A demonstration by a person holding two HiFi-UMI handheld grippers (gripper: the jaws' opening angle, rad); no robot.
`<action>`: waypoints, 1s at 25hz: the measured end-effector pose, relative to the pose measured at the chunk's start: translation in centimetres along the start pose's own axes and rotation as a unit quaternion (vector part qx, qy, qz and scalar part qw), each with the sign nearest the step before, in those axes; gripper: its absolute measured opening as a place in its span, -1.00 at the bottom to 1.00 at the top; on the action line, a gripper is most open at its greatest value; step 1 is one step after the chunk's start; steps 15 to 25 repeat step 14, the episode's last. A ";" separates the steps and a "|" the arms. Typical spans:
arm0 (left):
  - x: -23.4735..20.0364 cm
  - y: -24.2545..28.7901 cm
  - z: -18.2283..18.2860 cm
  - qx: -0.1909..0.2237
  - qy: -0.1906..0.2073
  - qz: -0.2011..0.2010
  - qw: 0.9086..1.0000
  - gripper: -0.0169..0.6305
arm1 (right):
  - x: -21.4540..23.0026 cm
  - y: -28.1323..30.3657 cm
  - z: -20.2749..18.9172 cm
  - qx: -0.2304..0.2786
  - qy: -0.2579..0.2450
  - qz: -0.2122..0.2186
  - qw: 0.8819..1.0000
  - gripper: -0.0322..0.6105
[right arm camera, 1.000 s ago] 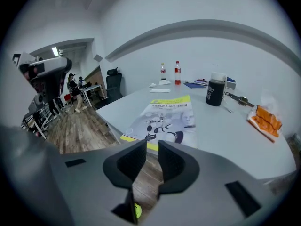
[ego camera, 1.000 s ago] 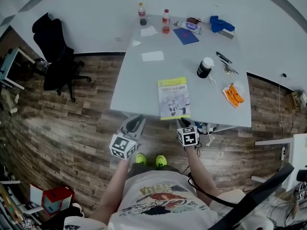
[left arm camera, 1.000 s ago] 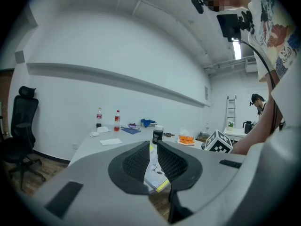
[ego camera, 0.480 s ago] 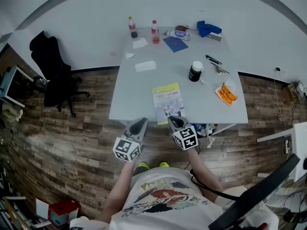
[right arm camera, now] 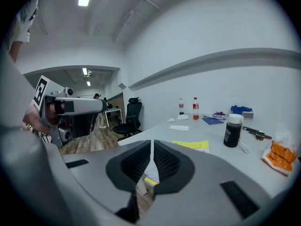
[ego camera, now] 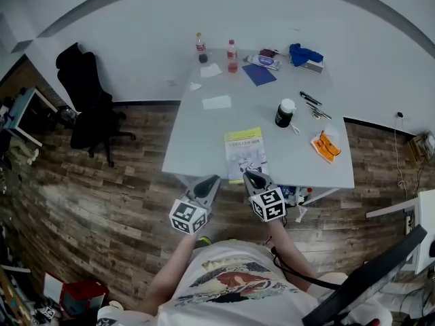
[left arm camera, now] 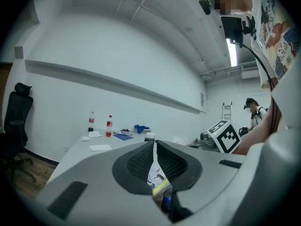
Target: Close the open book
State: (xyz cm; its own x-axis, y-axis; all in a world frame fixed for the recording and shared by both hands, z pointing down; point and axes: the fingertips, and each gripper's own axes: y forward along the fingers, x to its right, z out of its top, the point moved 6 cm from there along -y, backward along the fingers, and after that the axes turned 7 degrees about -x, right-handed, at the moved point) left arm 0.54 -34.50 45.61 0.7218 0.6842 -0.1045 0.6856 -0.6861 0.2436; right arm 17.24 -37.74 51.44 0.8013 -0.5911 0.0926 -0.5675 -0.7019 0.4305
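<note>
Okay, book (ego camera: 246, 153) lies closed on table (ego camera: 204, 131), near edge, just ahead of my right gripper (ego camera: 251, 176), jaws just closed, nothing between; left gripper (ego camera: 210, 181) alongside, jaws together, empty.

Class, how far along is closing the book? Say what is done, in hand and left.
Done: the book lies shut, cover up, on the table. In hand: nothing; the left hand-held gripper is shut and empty, the right hand-held gripper has just closed on nothing, both held clear of the book by the near edge. Left: seemingly nothing.
</note>
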 end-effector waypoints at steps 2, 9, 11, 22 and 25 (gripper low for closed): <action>0.4 -0.1 -0.1 0.001 0.002 0.003 1.000 -0.86 | -0.3 -0.3 0.1 0.005 0.002 0.004 1.000 -0.79; 1.9 0.4 0.0 -0.001 0.009 -0.010 1.000 -0.86 | -1.2 -0.9 -0.1 0.010 0.000 0.011 1.000 -0.79; 2.1 0.6 0.2 0.001 0.010 -0.012 1.000 -0.86 | -1.2 -1.0 0.0 0.010 0.001 0.011 1.000 -0.79; 2.3 0.6 0.4 -0.001 0.009 -0.016 1.000 -0.86 | -1.4 -1.2 0.1 0.009 0.005 0.011 1.000 -0.79; 2.3 0.6 0.4 -0.001 0.009 -0.016 1.000 -0.86 | -1.4 -1.2 0.1 0.009 0.005 0.011 1.000 -0.79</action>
